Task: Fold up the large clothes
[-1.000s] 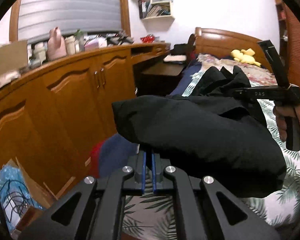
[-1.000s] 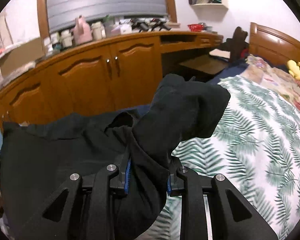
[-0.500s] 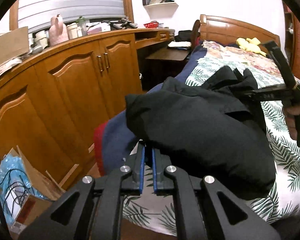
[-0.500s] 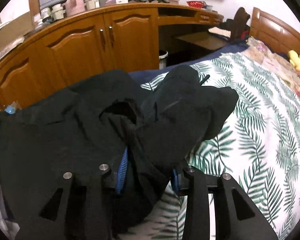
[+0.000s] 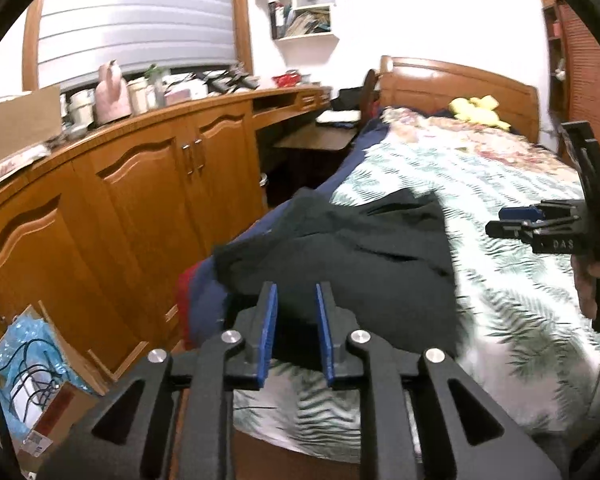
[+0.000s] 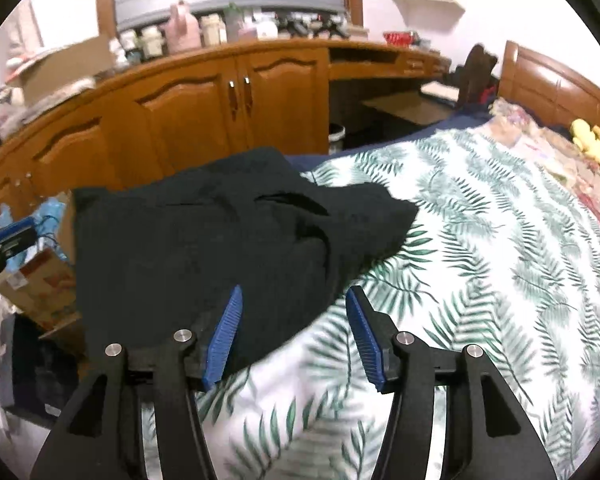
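Observation:
A black garment (image 5: 360,260) lies bunched in a rough fold on the fern-print bedcover (image 5: 520,280), at the bed's near left edge. My left gripper (image 5: 296,292) hovers just short of its near hem with jaws opening; the blue pads stand apart and do not press the cloth. In the right wrist view the same garment (image 6: 220,240) spreads ahead, and my right gripper (image 6: 296,300) has its jaws opening wide, the cloth's edge beside the left pad but not pinched. The right gripper (image 5: 540,228) also shows at the right, held by a hand (image 5: 592,280).
Wooden cupboards (image 5: 160,200) run along the left, their top crowded with jars and boxes. A cardboard box with cables (image 5: 32,360) sits on the floor. A yellow plush toy (image 5: 476,110) lies by the headboard (image 5: 460,84). A blue and red blanket (image 5: 196,300) hangs off the bed's side.
Both grippers let go of the black garment, which dropped onto the bedcover. Both sets of jaws spread apart and both hands drew back from the cloth.

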